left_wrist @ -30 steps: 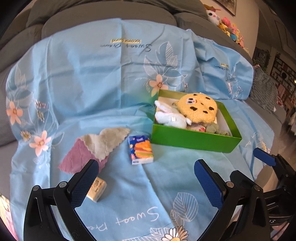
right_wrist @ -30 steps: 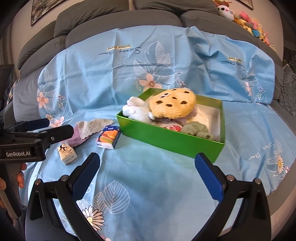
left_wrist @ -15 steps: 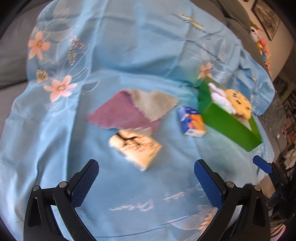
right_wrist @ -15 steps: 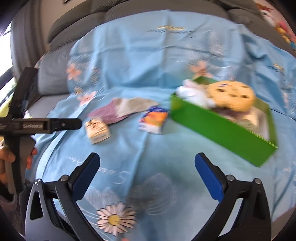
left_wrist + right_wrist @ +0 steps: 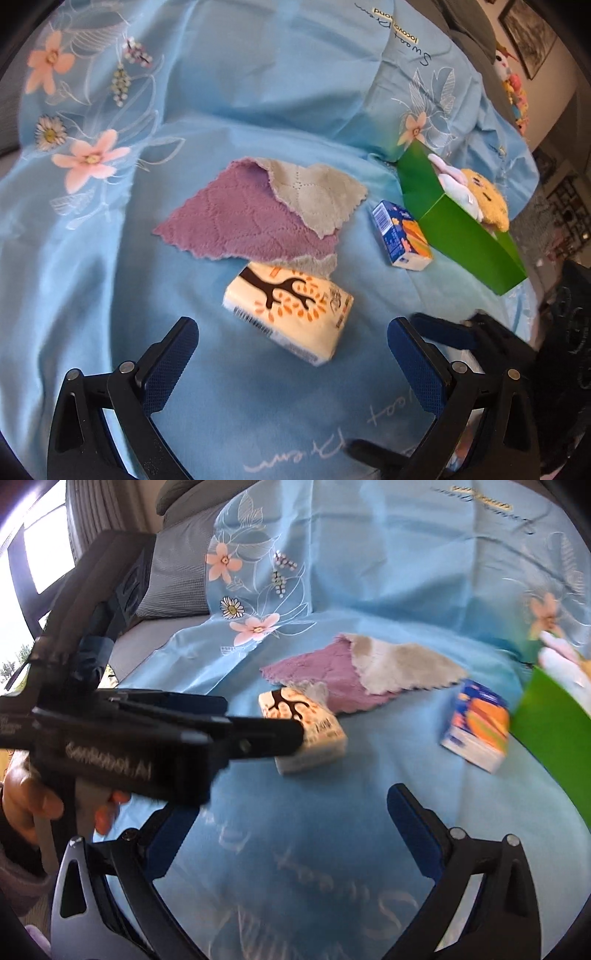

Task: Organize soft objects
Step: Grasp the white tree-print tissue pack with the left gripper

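A cream tissue pack with a tree print (image 5: 291,312) (image 5: 306,733) lies on the blue sheet, just ahead of my open left gripper (image 5: 293,347). A purple and grey cloth (image 5: 266,210) (image 5: 354,672) lies behind it. A blue and orange tissue pack (image 5: 402,236) (image 5: 476,723) lies to the right, beside the green box (image 5: 461,229) (image 5: 554,716) holding a cookie plush (image 5: 487,195) and a white bunny plush (image 5: 454,181). My right gripper (image 5: 291,830) is open and empty, nearer than the packs. The left gripper body crosses the right wrist view (image 5: 147,734).
A blue floral sheet (image 5: 258,92) covers a grey sofa (image 5: 170,576). Stuffed toys (image 5: 511,81) sit on the sofa back at the far right. The right gripper's fingers (image 5: 443,336) show at the left view's lower right.
Both grippers have swung left, away from the green box. The left gripper has come close to the cream tissue pack. Both stay open.
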